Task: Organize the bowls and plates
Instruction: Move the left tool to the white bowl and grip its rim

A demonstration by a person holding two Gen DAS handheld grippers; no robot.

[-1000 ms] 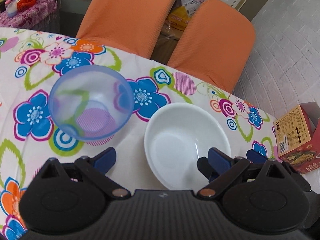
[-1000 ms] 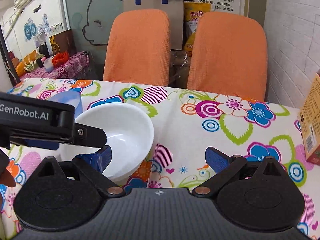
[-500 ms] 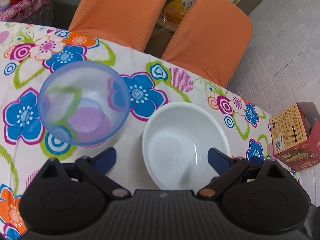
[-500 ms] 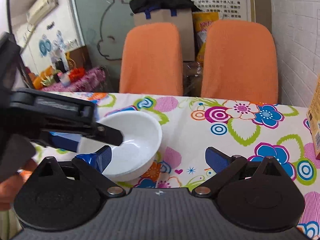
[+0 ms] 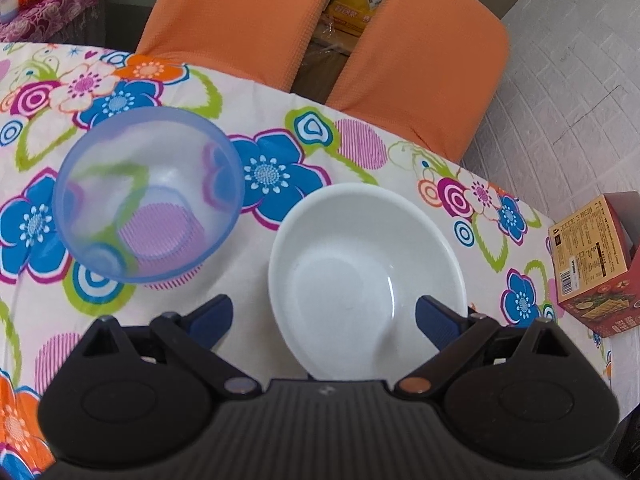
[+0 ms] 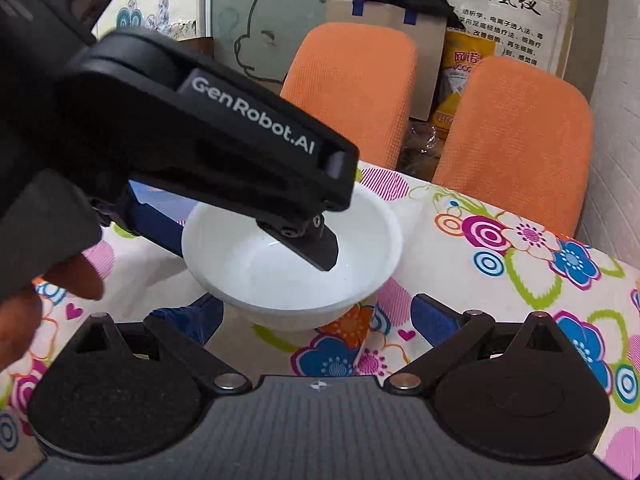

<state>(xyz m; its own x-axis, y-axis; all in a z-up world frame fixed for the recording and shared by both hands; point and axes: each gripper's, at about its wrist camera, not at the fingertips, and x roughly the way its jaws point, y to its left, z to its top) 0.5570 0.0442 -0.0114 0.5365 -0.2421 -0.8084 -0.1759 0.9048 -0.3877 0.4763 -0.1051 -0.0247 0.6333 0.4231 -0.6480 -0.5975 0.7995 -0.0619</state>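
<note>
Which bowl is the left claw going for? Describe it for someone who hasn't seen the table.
On the flower-print tablecloth in front of two orange chairs stand two bowls. The target is the white bowl, nearer the red carton. Unlike the see-through blue bowl beside it, it is opaque.

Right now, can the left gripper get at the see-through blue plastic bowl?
Probably yes. The see-through blue plastic bowl stands alone on the flowered tablecloth, clear of the white ceramic bowl. The left gripper is open, straddling the white bowl's rim, so it must shift leftward first.
</note>
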